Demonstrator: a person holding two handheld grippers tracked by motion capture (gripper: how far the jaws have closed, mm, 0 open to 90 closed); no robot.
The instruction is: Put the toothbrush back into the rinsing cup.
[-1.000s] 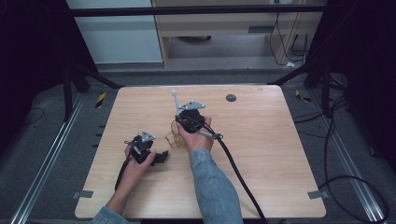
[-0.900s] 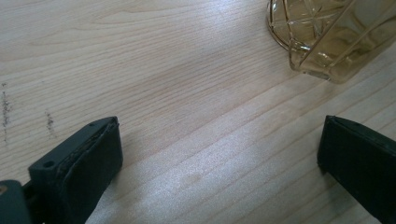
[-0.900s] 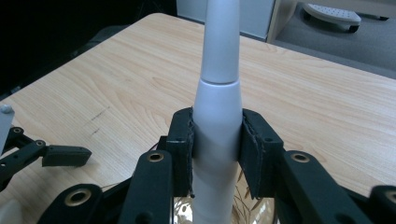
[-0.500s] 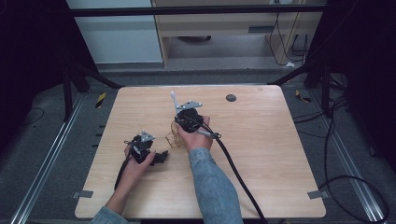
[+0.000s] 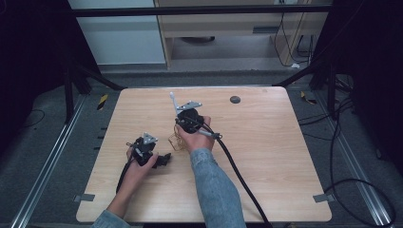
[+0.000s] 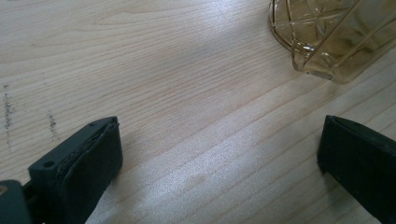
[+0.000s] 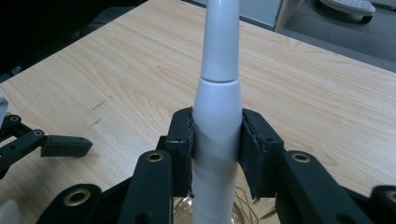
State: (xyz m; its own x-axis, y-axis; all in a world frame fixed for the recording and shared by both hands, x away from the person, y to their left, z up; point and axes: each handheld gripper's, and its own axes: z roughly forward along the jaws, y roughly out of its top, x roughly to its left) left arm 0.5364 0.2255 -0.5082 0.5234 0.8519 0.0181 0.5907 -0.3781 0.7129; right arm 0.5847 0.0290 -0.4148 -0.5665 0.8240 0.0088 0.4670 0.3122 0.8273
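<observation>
The right gripper (image 5: 178,105) clamps a white electric toothbrush (image 7: 218,116) above the amber glass (image 6: 322,35); left gripper (image 5: 161,159) spread wide, bare table (image 5: 275,156) rightward.

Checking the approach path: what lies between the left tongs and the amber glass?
Bare wooden table between the open left tongs and the amber glass, in the left gripper view.
</observation>
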